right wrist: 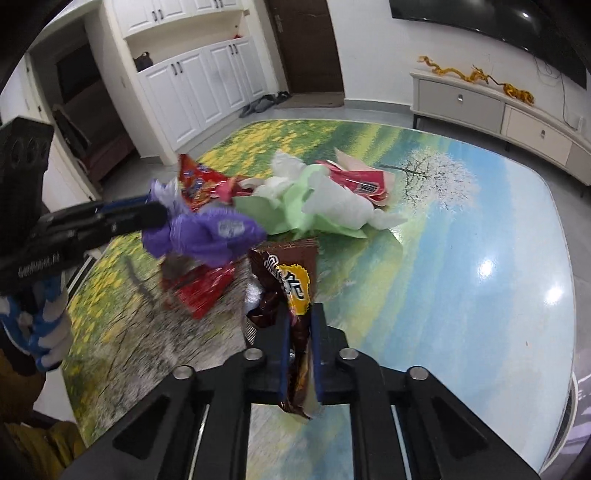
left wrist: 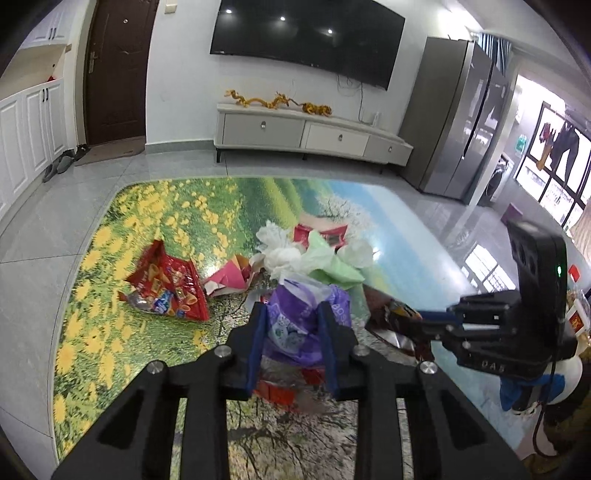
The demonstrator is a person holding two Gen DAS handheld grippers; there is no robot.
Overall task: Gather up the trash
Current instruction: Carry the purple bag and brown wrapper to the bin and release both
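Note:
My left gripper [left wrist: 292,314] is shut on a crumpled purple plastic bag [left wrist: 301,317] and holds it above the table; the bag also shows in the right wrist view [right wrist: 207,236]. My right gripper [right wrist: 300,314] is shut on a brown snack wrapper [right wrist: 291,280] with a yellow label, lifted off the table. The right gripper also shows in the left wrist view [left wrist: 417,325] at the right. More trash lies in a pile: a red snack bag [left wrist: 166,288], white tissue [left wrist: 280,254], green paper [left wrist: 332,266], a pink wrapper [left wrist: 229,277] and a flat red packet [right wrist: 203,291].
The table [right wrist: 461,277] has a glossy landscape print with a rounded edge. A white TV cabinet [left wrist: 306,133] stands against the far wall under a large TV [left wrist: 306,33]. A grey fridge [left wrist: 454,122] is at the right, white cupboards [right wrist: 199,85] at the left.

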